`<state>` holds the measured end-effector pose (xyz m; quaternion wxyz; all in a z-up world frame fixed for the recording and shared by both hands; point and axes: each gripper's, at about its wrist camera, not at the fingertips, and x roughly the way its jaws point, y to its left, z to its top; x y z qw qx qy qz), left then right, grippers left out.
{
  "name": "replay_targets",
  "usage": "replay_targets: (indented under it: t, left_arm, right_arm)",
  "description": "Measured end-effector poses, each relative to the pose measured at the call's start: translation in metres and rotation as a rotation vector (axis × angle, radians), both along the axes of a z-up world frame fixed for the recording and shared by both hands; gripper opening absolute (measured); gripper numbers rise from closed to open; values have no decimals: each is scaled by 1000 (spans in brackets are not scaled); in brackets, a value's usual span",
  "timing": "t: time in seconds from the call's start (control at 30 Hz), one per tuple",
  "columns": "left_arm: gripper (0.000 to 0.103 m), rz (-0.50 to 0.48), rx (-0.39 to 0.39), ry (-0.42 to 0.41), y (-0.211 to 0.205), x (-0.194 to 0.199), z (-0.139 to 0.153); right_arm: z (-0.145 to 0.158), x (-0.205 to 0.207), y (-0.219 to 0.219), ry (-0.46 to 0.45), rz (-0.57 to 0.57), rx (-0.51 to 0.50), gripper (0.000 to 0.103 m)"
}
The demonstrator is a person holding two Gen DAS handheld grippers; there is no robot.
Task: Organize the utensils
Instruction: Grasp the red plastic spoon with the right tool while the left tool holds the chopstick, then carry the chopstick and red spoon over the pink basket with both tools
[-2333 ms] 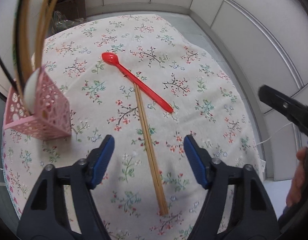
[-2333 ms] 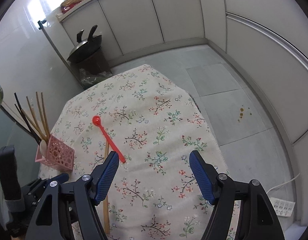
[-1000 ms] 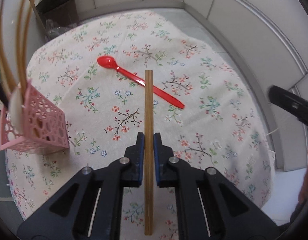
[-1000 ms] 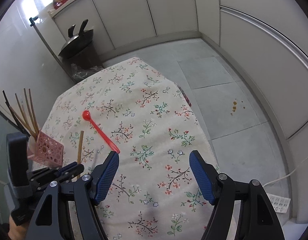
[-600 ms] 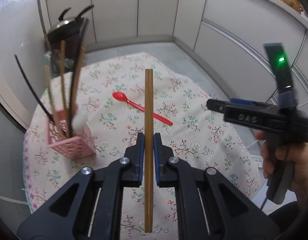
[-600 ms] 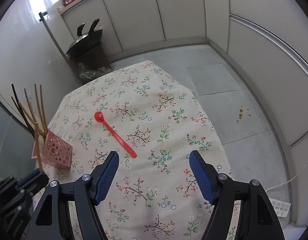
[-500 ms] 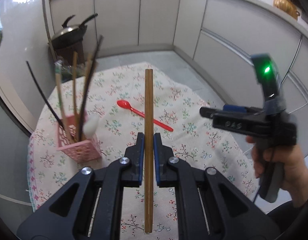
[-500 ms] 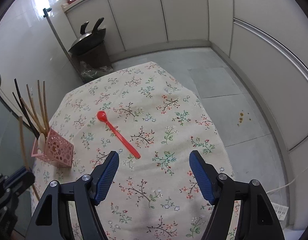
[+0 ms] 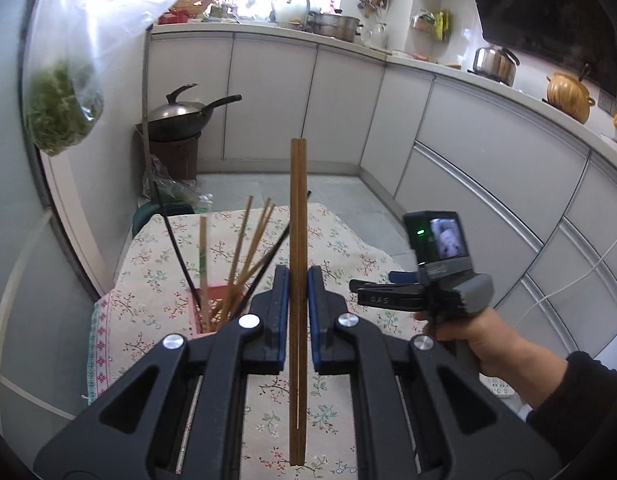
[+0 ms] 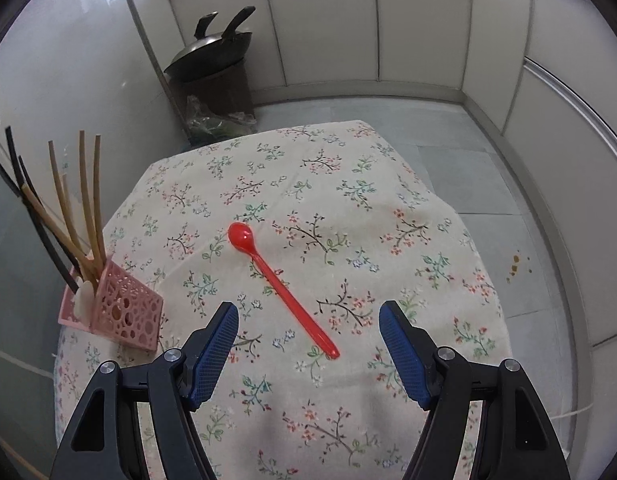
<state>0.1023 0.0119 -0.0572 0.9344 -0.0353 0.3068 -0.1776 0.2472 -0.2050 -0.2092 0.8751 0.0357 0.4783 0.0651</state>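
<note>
Here, left gripper (image 9: 297, 292): fingers clamped tight on a pair of wooden chopsticks (image 9: 298, 216), held above the table (image 9: 156, 264).
Right gripper (image 10: 308, 344): fingers wide apart with nothing between them, over the handle end of the red spoon (image 10: 280, 286).
Red spoon: lying on the floral tablecloth (image 10: 348, 208), right of the pink holder.
Pink holder (image 10: 124, 312): at the table's left edge, holding more chopsticks and a white spoon.
</note>
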Motion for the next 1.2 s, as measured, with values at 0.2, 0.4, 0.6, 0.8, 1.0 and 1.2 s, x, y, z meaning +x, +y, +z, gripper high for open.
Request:
replay_targets:
  t: [0.2, 0.4, 0.6, 0.8, 1.0, 1.2]
  left_arm:
    - [10, 27, -27, -20, 20, 5, 3]
    - [10, 45, -59, -7, 32, 14, 2]
    - [10, 53, -73, 8, 37, 19, 0]
    - [10, 94, -74, -34, 42, 19, 2]
    - [10, 161, -87, -68, 51, 24, -4]
    - [10, 212, -125, -91, 56, 26, -4]
  right_arm:
    - [-36, 49, 42, 50, 157, -122, 62]
    - [-67, 90, 71, 102, 221, -144, 44]
    - [-85, 111, 85, 127, 255, -133, 41]
    - [-84, 112, 98, 103, 290, -157, 18]
    - [-69, 100, 90, 67, 233, -136, 9]
    - [-28, 72, 69, -13, 172, -70, 8]
